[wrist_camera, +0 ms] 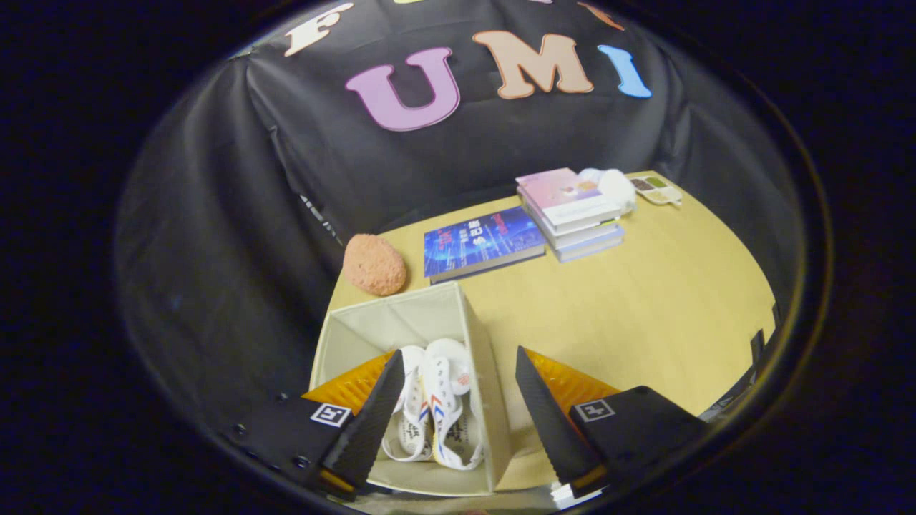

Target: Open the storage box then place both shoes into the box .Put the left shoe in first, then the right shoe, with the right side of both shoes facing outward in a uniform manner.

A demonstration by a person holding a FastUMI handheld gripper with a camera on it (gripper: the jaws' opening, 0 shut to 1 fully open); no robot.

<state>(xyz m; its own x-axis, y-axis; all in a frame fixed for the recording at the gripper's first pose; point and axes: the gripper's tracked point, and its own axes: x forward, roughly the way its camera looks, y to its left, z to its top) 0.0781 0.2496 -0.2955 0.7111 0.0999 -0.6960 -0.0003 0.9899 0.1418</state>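
Observation:
A beige fabric storage box (486, 357) stands open on the wooden table, below the gripper. Two white shoes with red and blue stripes lie side by side inside it: one shoe (409, 411) nearer the box's left wall, the other shoe (447, 400) nearer its right wall. My gripper (459, 418) hovers above the box with its fingers wide apart and nothing between them. The left finger (372, 422) overlaps the box's left part, and the right finger (547, 422) is over the table just right of the box wall.
An orange fuzzy oval object (373, 265) lies beyond the box at the table's left edge. A blue book (481, 242) lies flat behind the box, with a stack of books (572, 213), a white soft item (615, 184) and a small palette (658, 189) farther back right.

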